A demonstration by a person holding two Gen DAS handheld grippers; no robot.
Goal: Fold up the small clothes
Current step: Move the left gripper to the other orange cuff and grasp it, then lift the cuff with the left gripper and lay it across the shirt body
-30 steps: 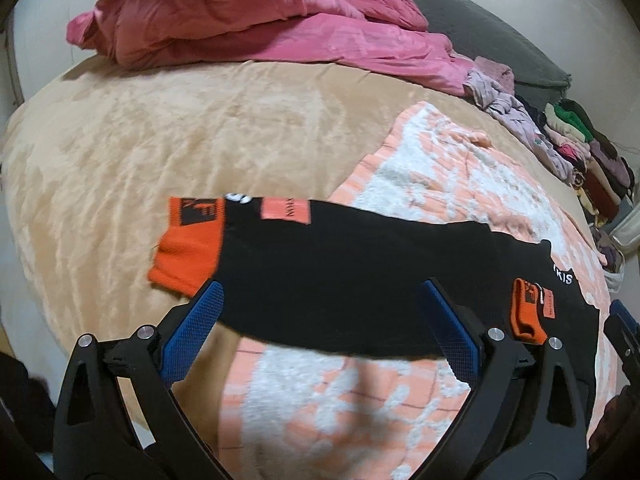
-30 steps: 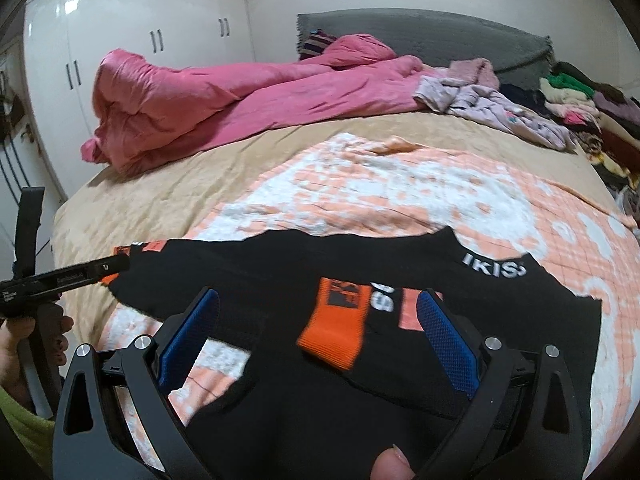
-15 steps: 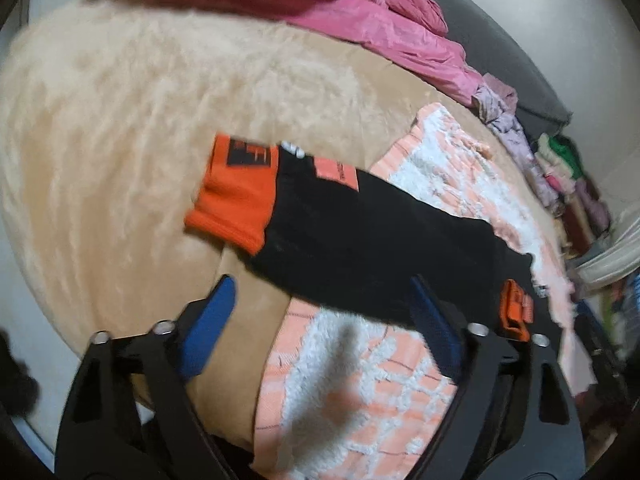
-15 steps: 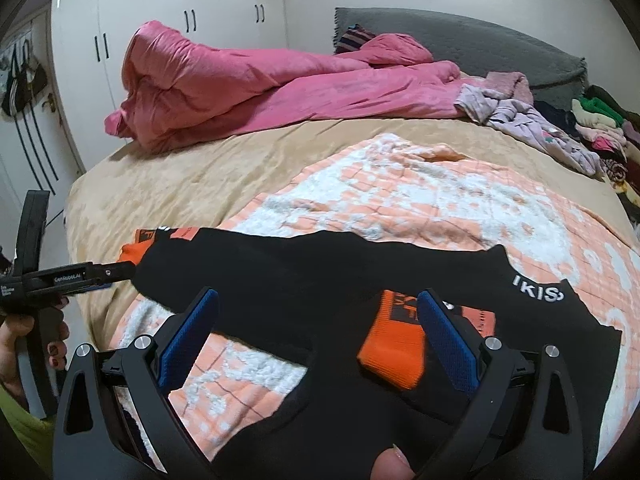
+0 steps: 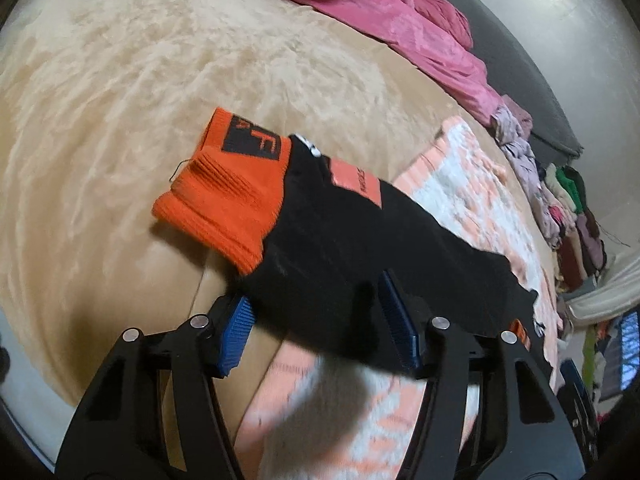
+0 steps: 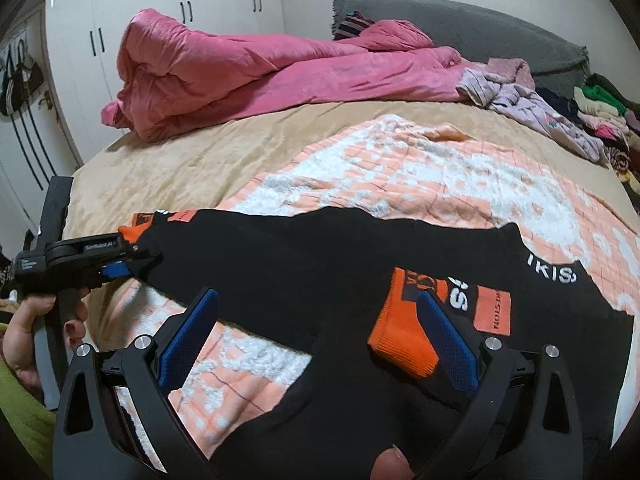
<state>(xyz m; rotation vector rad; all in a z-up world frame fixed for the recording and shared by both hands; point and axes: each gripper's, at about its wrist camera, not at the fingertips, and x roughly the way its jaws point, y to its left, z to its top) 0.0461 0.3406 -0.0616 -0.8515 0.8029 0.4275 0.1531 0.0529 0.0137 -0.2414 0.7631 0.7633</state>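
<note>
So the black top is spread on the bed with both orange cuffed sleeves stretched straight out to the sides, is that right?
Not quite. Only the sleeve by the left gripper is stretched out, its orange cuff on the tan bedcover. The right wrist view shows the other sleeve folded in, its cuff lying on the black top by the right gripper.

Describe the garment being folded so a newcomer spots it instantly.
On the tan bed, over the peach-and-white blanket, lies a black long-sleeved top. Bright orange cuffs end both sleeves, unlike the pink duvet behind.
</note>
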